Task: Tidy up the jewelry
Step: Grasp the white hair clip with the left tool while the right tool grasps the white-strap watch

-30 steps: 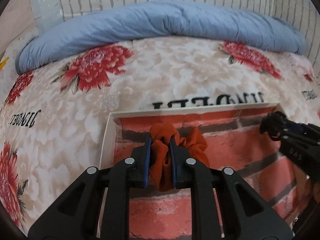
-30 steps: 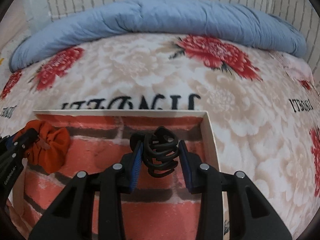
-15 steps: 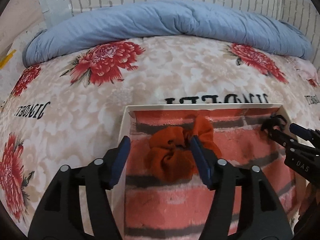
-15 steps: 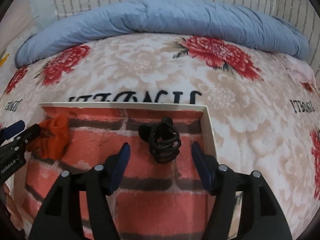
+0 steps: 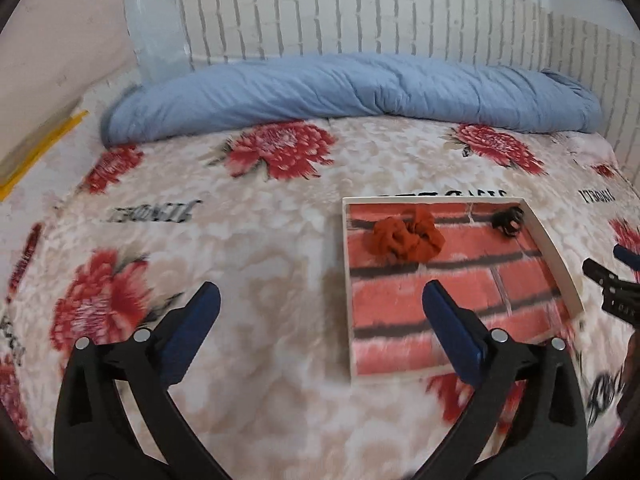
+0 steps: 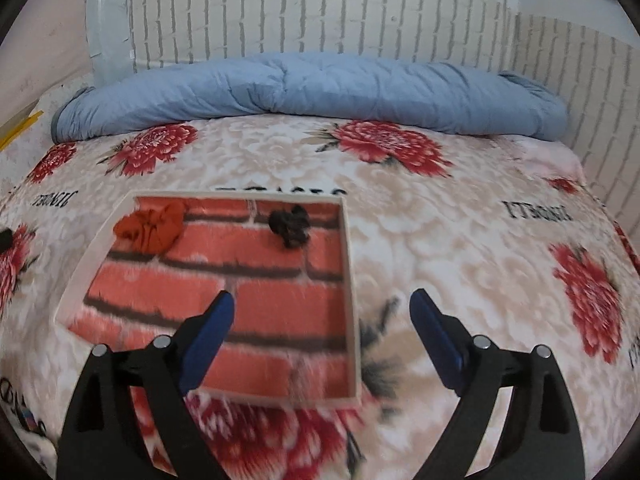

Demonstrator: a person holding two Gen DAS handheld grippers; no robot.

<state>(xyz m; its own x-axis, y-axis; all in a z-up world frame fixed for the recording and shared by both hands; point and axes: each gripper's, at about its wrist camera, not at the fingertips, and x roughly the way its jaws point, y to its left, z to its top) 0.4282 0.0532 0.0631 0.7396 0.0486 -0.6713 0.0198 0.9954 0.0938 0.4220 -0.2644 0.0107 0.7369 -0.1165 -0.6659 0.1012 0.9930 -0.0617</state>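
A shallow white-rimmed tray point(image 5: 556, 256) with a red brick pattern lies on the flowered bed. An orange scrunchie point(image 5: 406, 235) lies at its far left and a black hair clip point(image 5: 508, 221) at its far right. The tray point(image 6: 351, 280), the scrunchie point(image 6: 154, 227) and the clip point(image 6: 290, 224) also show in the right wrist view. My left gripper point(image 5: 318, 312) is wide open and empty, raised near the tray's left edge. My right gripper point(image 6: 322, 316) is wide open and empty, raised over the tray's right rim; it also shows in the left wrist view point(image 5: 612, 276).
A flowered bedspread point(image 5: 256, 264) covers the bed. A rolled blue quilt point(image 5: 352, 92) lies along the far side against a white brick wall point(image 5: 360, 8). A clear plastic container point(image 5: 154, 24) stands at the back left, with a yellow-edged object point(image 5: 36, 148) at the far left.
Both grippers let go of the scrunchie and the clip in the tray, opened wide, and pulled back and up. The left swung left of the tray, the right swung right.
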